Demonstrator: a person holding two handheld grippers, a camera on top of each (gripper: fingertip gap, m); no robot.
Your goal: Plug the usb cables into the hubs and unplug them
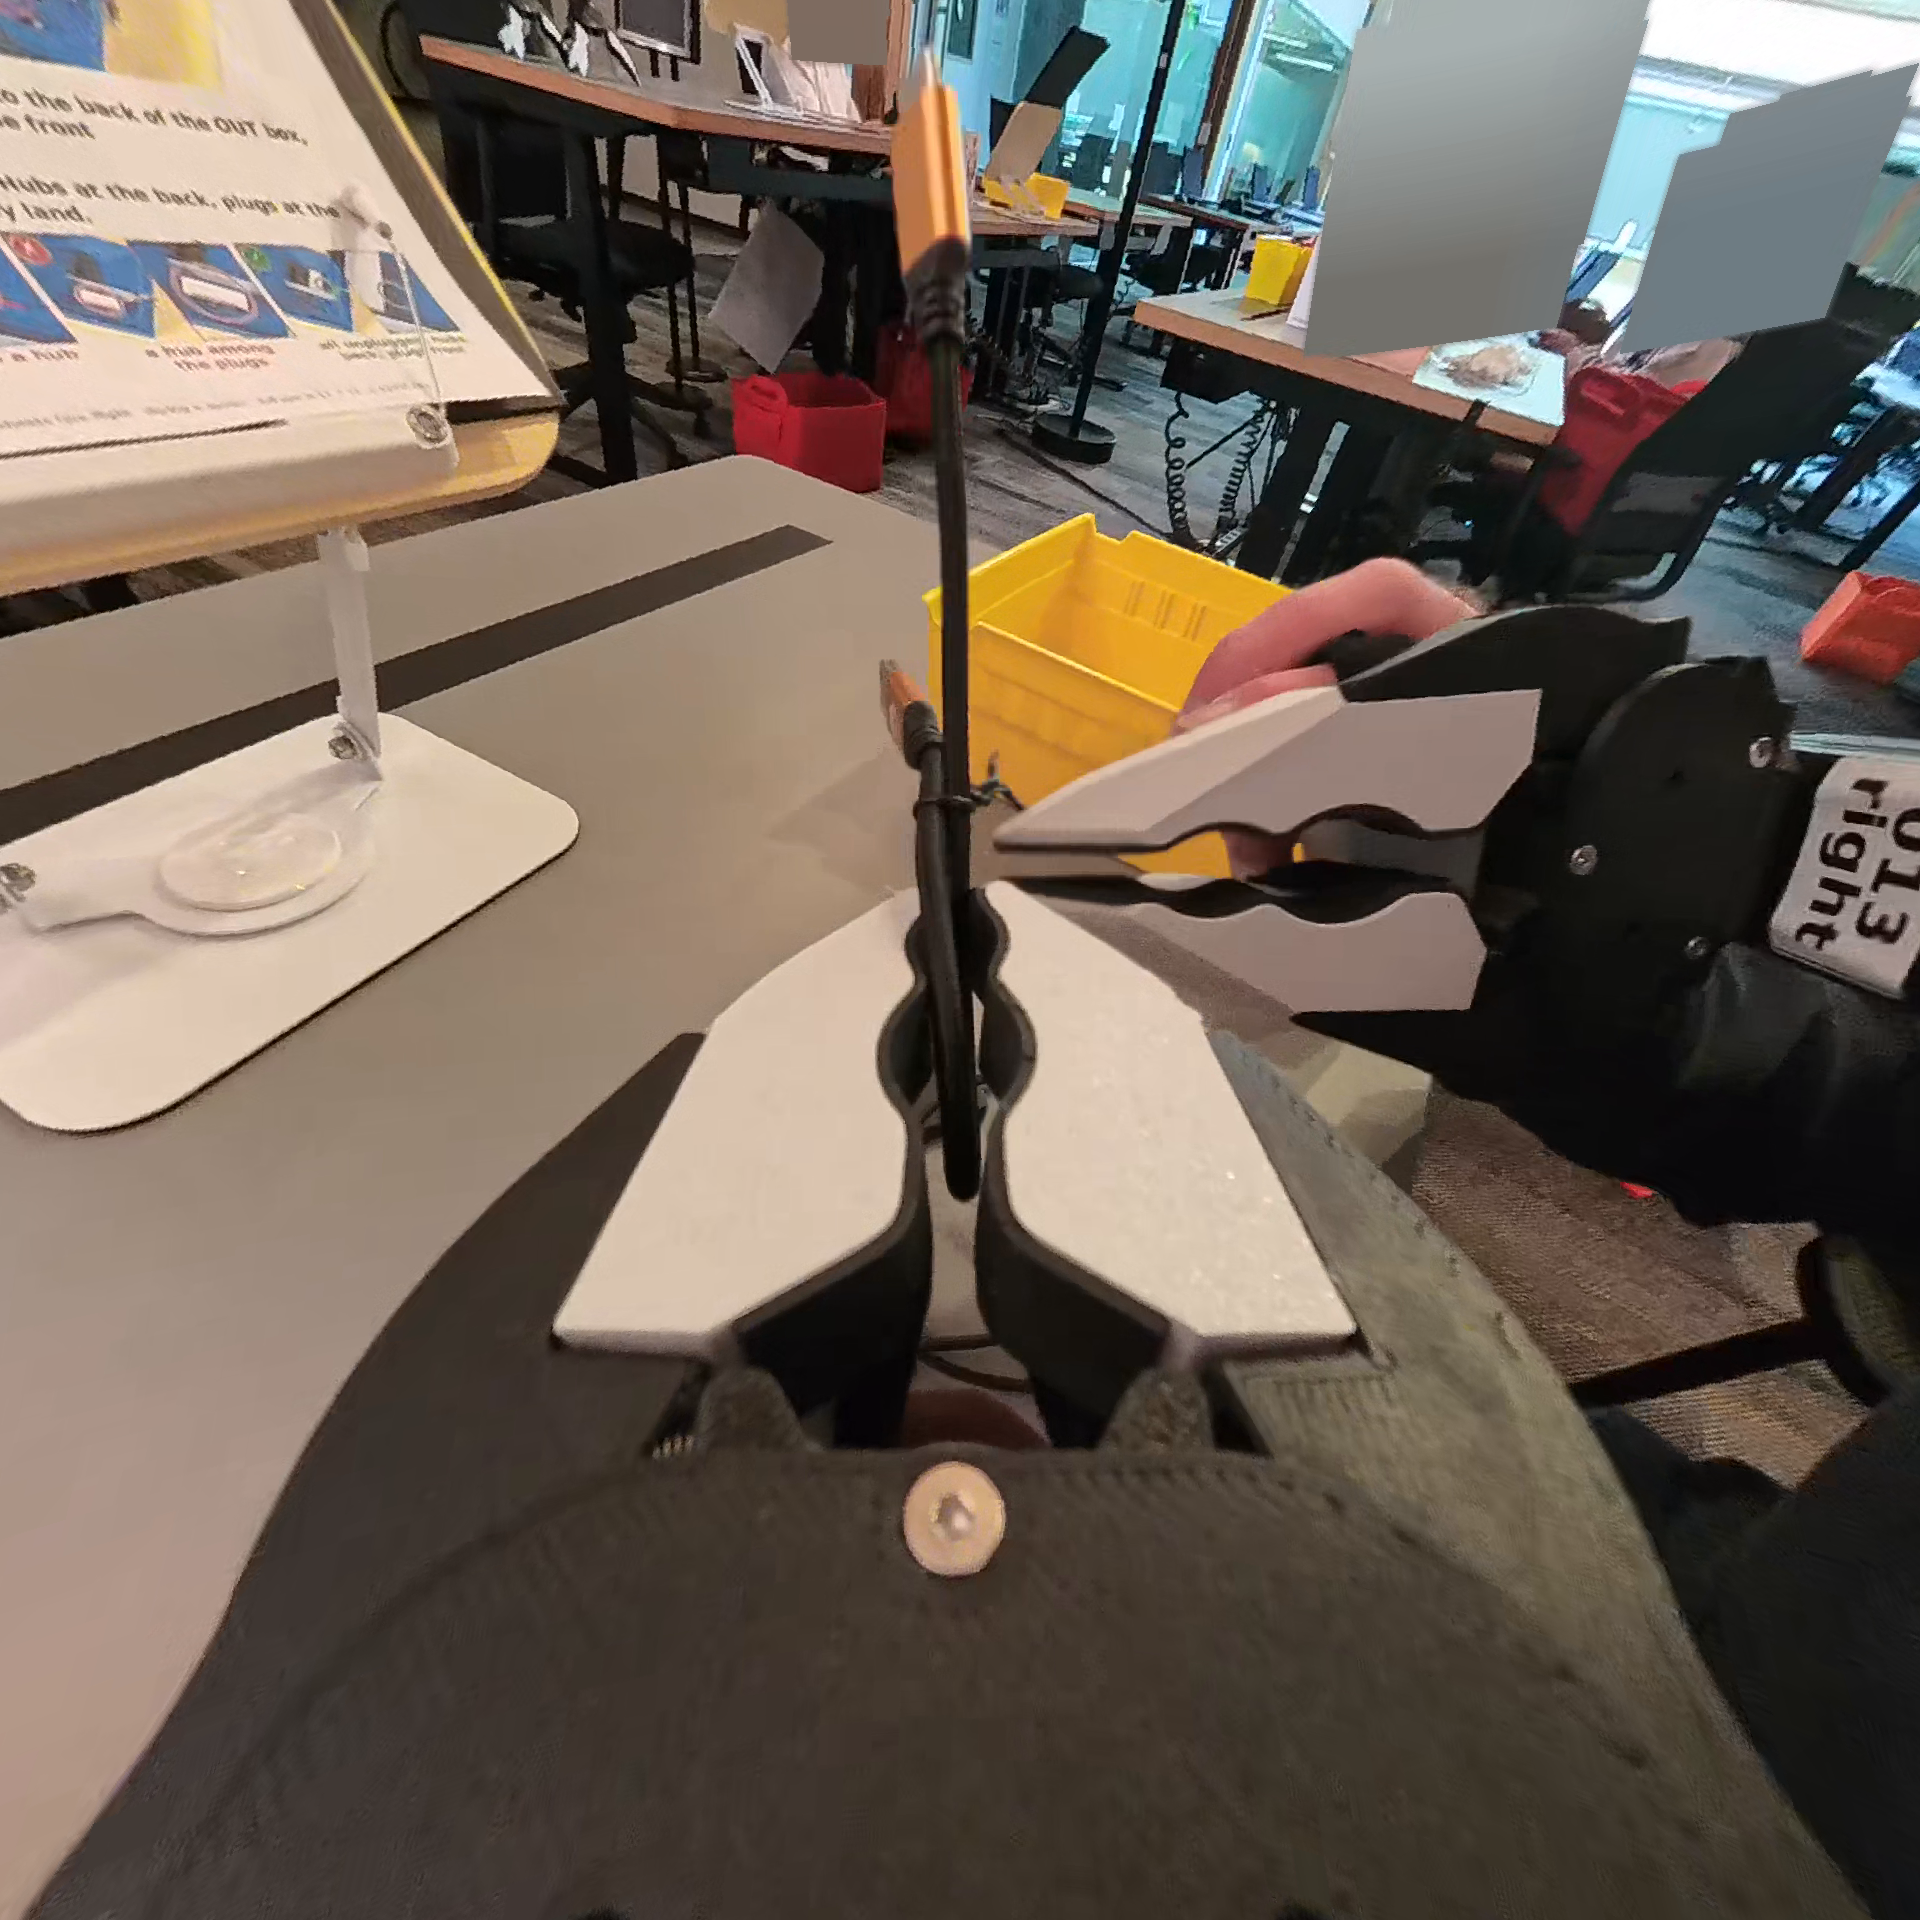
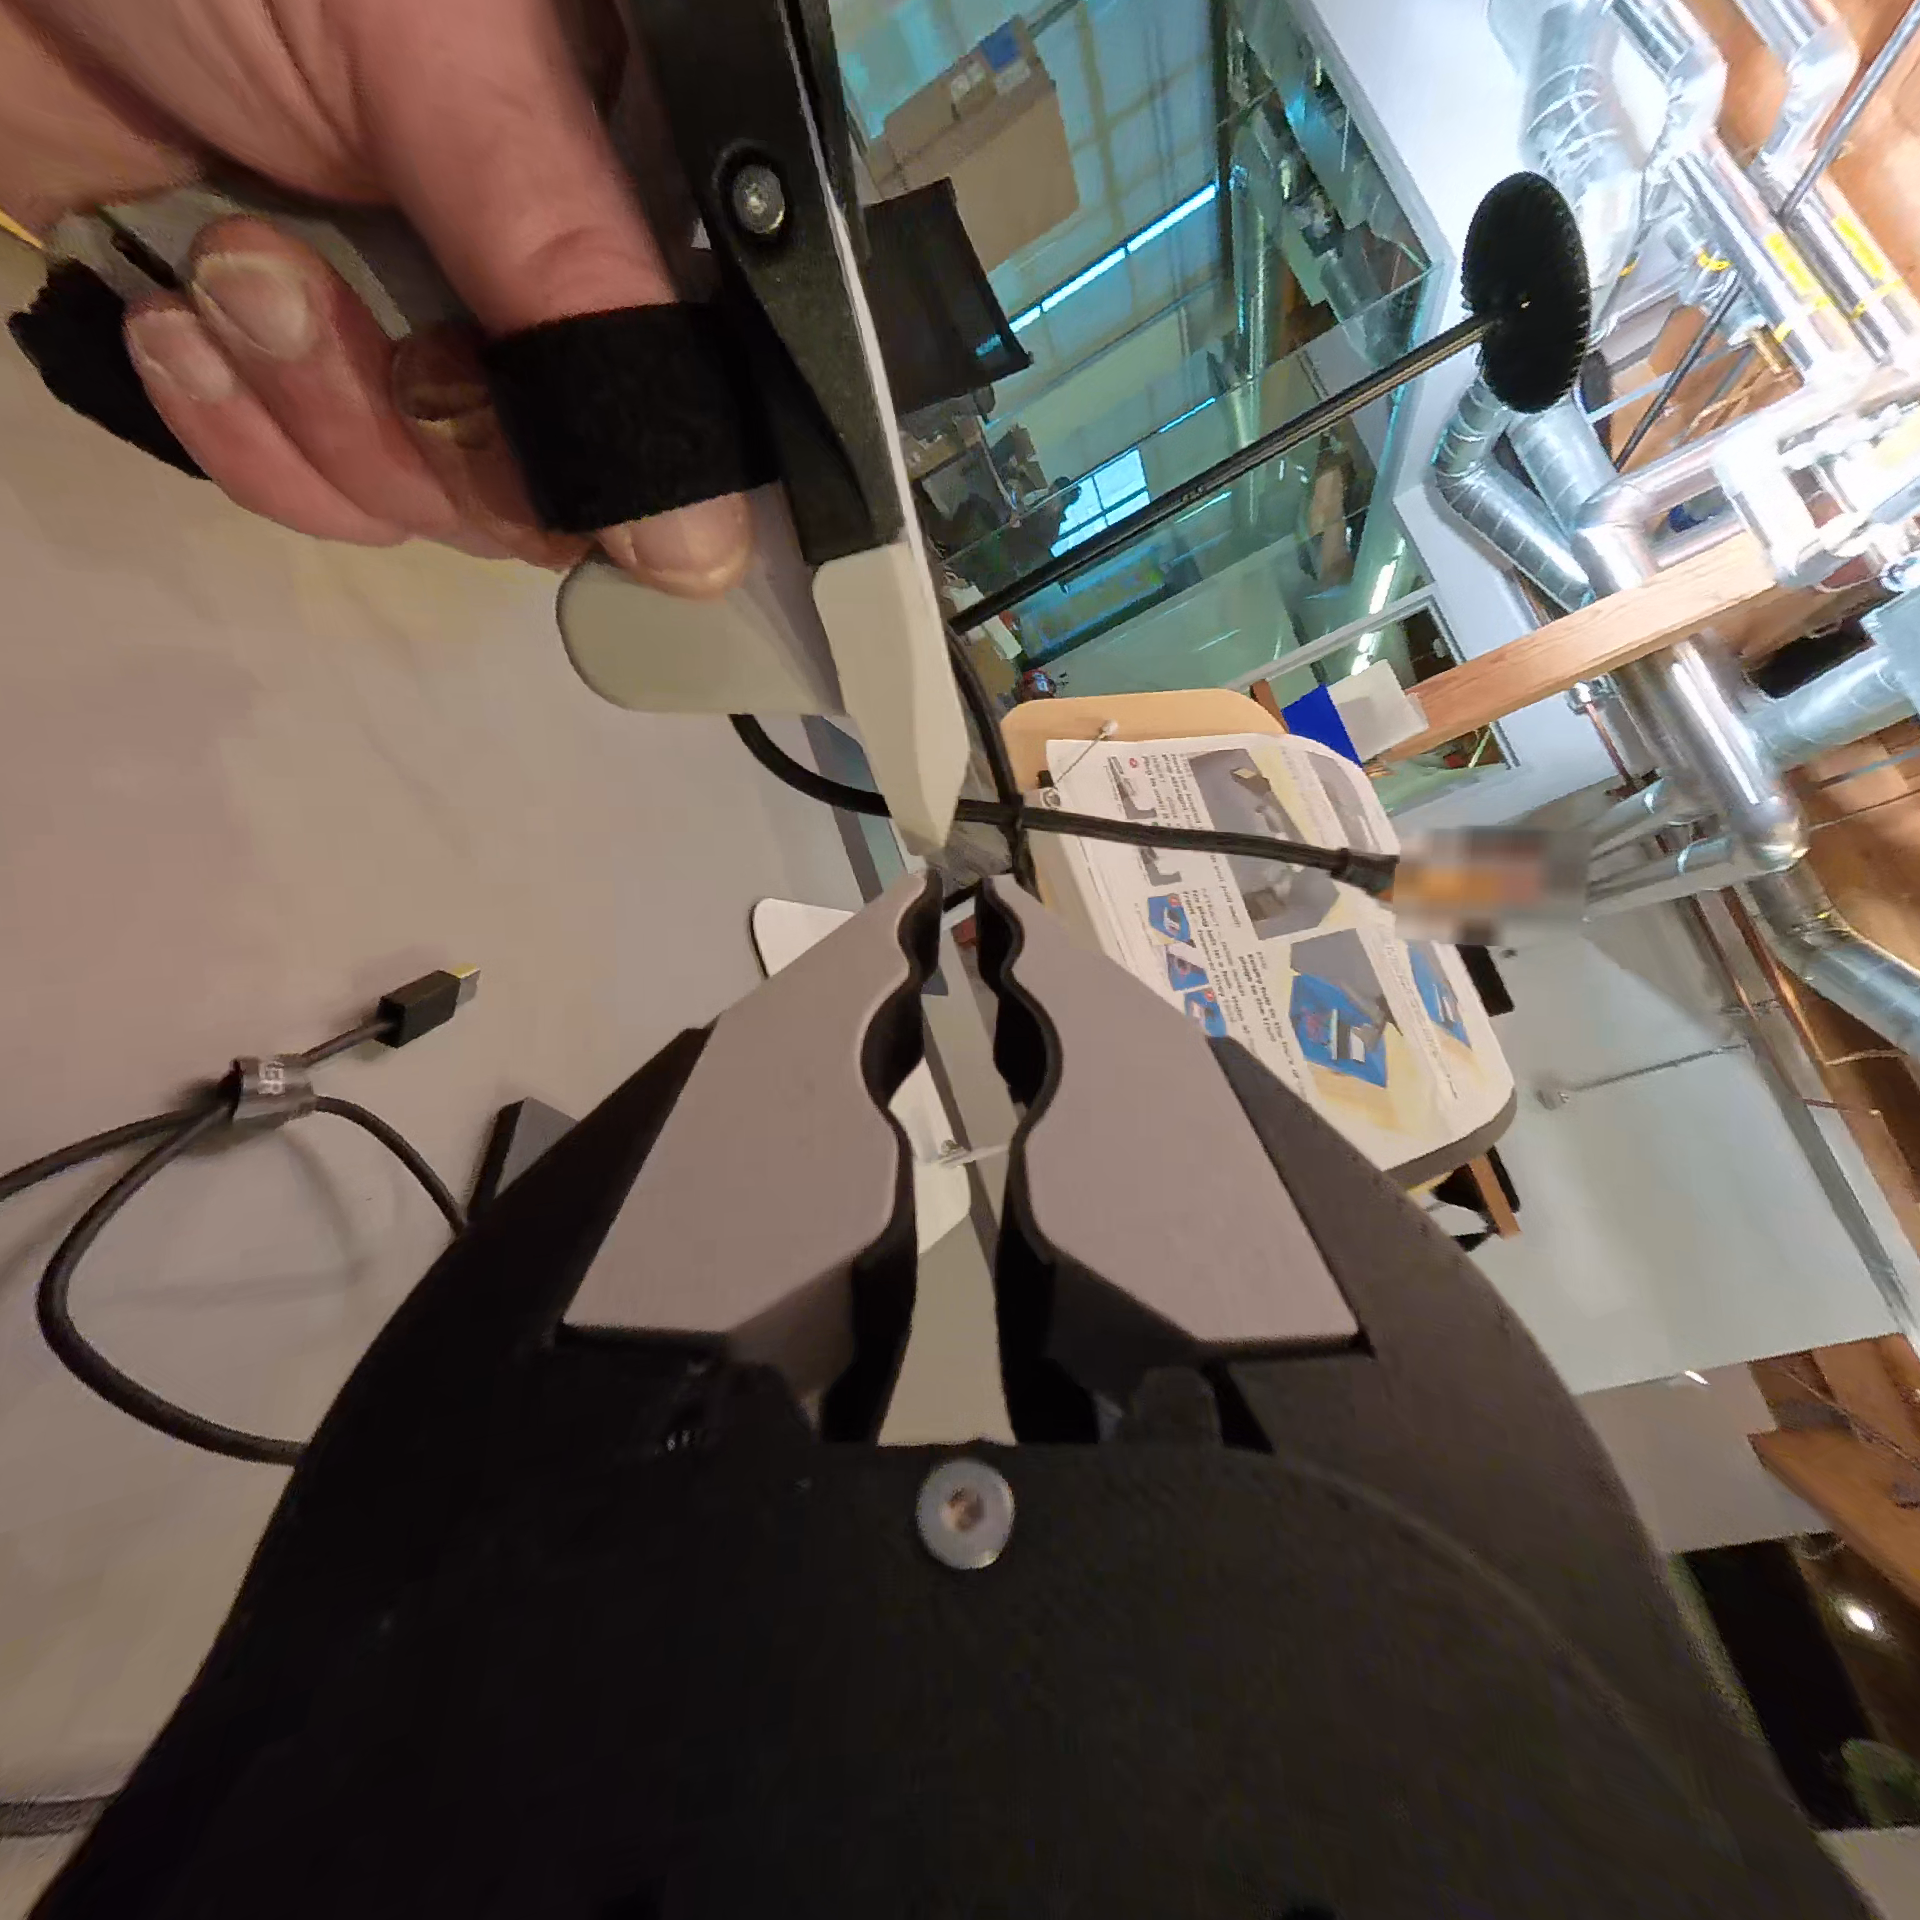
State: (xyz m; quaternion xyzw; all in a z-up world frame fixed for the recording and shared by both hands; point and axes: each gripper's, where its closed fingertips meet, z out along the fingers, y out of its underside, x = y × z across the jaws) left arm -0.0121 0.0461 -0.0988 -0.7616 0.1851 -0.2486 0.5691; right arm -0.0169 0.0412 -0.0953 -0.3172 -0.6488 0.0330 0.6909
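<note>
The left gripper (image 1: 948, 940) is pinching a bundled black cable (image 1: 951, 582), its orange metal plug (image 1: 928, 171) pointing straight up (long axis vertical). The right gripper (image 2: 958, 902) is standing slightly parted, gripping nothing. The yellow plastic bin (image 1: 1081, 665) behind is looking bare inside.

It is a big work room. Long wooden desks (image 1: 665, 99) on black legs stand on a grey floor (image 1: 1091, 488). Red bins (image 1: 810, 426) sit on the floor. Tall glass walls (image 1: 1278, 94) let in bright light. Shiny silver pipes (image 2: 1558, 499) run along the ceiling.
</note>
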